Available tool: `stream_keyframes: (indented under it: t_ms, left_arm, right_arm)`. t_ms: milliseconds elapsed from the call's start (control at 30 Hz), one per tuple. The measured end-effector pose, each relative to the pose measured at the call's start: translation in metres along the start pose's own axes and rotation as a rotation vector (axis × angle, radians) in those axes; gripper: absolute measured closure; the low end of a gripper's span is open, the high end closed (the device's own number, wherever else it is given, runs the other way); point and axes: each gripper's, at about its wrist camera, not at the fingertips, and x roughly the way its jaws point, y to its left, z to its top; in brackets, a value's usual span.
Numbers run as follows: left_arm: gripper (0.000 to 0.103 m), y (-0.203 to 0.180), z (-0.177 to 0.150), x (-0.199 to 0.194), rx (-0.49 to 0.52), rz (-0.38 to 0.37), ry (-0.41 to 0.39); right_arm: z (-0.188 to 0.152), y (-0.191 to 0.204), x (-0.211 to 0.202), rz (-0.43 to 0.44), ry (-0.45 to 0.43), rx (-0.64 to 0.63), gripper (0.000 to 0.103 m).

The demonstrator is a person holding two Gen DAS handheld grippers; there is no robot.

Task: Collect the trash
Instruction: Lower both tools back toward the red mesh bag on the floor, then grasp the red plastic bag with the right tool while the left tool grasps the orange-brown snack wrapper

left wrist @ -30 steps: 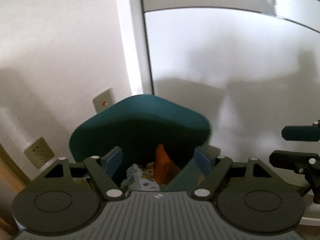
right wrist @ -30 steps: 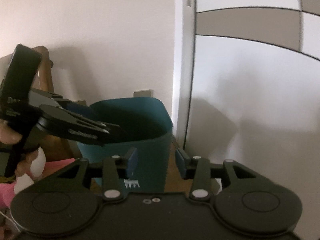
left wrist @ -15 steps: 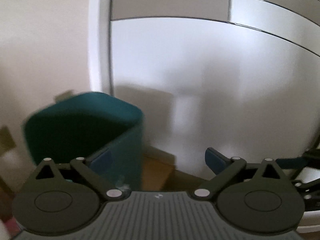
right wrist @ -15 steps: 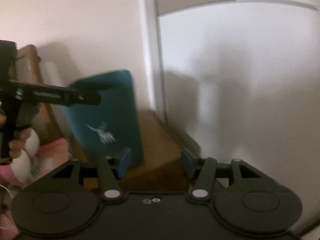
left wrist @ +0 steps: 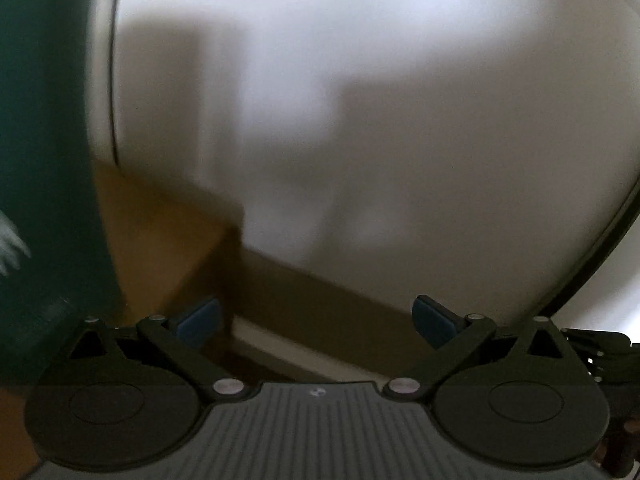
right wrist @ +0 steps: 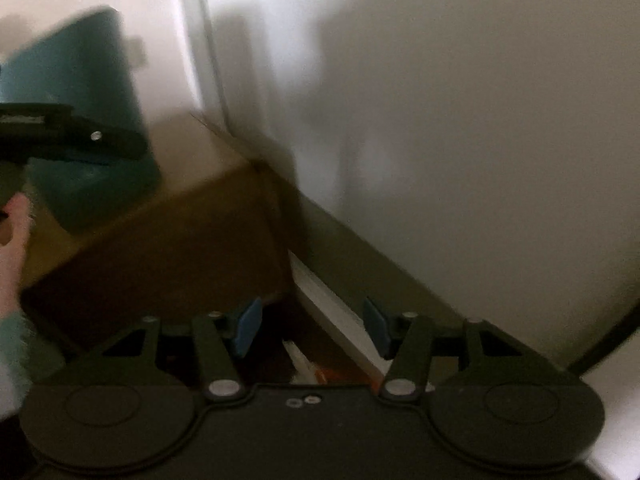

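A teal trash bin [left wrist: 44, 152] stands on a brown surface [left wrist: 160, 216] at the far left of the blurred left wrist view; it also shows at the upper left of the right wrist view [right wrist: 80, 92]. My left gripper [left wrist: 318, 326] is open and empty, to the right of the bin and facing a white panel. My right gripper [right wrist: 312, 326] is open and empty over a dark gap. Something white and orange [right wrist: 316, 368] lies low between its fingers, too blurred to name. The left gripper [right wrist: 72, 136] crosses the left edge of the right wrist view.
A white wall panel [left wrist: 400, 120] fills most of both views. The brown surface ends at an edge [right wrist: 276, 216] beside the panel. A pale ledge [right wrist: 332, 312] runs along the panel's base. The person's hand [right wrist: 16, 240] is at the left edge.
Both grippers have swung right and down, away from the bin. The bin has slid from centre to the far left of both views. The trash inside it is out of sight.
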Motion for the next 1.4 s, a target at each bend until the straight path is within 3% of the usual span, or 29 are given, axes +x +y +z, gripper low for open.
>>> stream_keyframes:
  t_ms: [100,467,600,800,1033,1233,1400]
  left_arm:
    - [0.000,-0.001,-0.026,0.052,0.012,-0.005,0.081]
    - [0.000,-0.003,-0.137,0.222,0.230,0.015,0.314]
    - [0.000,0.006,-0.177,0.269,0.238,0.016,0.370]
    - [0.000,0.008,-0.239,0.333,0.335,0.024,0.476]
    - [0.001,0.020,-0.307,0.390,0.357,0.057,0.635]
    - [0.001,0.016,-0.333,0.412,0.377,0.023,0.676]
    - [0.001,0.018,-0.345,0.430,0.380,0.042,0.704]
  right_arm:
    - [-0.025,-0.019,0.035,-0.029,0.048,0.045,0.047]
    - [-0.106,-0.070,0.176,-0.076,0.237,0.220,0.048]
    - [-0.133,-0.084,0.226,-0.091,0.305,0.253,0.048]
    - [-0.179,-0.109,0.284,-0.125,0.406,0.384,0.048]
    - [-0.205,-0.113,0.335,-0.142,0.461,0.428,0.048]
    - [-0.219,-0.125,0.369,-0.200,0.457,0.528,0.048]
    - [-0.231,-0.134,0.390,-0.264,0.452,0.655,0.048]
